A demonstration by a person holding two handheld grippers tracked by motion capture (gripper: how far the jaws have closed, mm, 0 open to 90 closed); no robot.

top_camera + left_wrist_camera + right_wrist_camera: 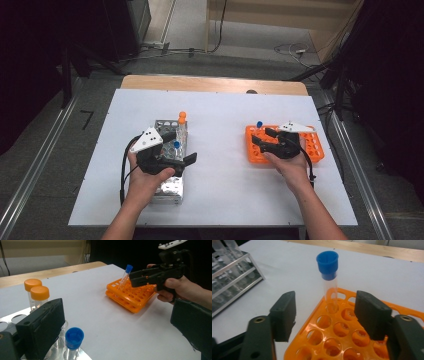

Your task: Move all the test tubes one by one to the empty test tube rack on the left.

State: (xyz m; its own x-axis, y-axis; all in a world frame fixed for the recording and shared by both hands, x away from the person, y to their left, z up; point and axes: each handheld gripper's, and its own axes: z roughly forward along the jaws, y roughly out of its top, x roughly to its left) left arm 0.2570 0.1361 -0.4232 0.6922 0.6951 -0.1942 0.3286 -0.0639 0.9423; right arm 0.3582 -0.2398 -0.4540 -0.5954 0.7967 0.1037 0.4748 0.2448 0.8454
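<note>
Two racks share my counter [220,200]: the blue-capped tube [329,277] stands in the orange rack [312,145] at 3 o'clock, my right hand-held gripper [325,315] released around it, left hand-held gripper [181,146] unclenched over the metal rack [170,192].

overhead forward-down view; close claw views sharing orange rack [285,145]

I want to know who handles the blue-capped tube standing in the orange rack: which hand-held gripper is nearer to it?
Right. The right hand-held gripper sits just short of the blue-capped tube in the orange rack, jaws apart. The left hand-held gripper is across the table over the metal rack.
</note>
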